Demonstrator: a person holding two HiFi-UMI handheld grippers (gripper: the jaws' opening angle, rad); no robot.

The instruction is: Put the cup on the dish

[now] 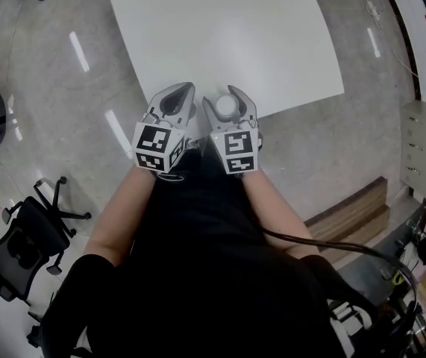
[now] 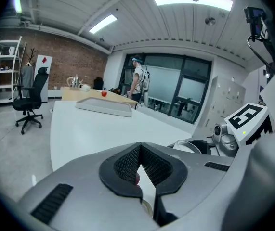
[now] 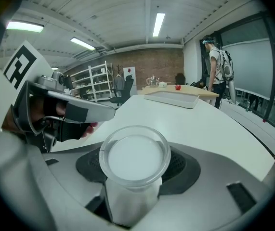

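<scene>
Cup (image 3: 135, 159) sits pinched between fingers of the right gripper (image 1: 228, 100), by the desk (image 1: 220, 36) edge; fingers of the left gripper (image 2: 139, 149) press together, empty. No dish lies near them; placement likely remains ahead.

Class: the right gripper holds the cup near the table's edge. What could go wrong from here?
The cup sits in the right gripper with its wide rim above the jaws, so it may tip or slip. The dish lies at the table's far end, so the carry is long. The left gripper, shut and close alongside, could knock the cup.
</scene>
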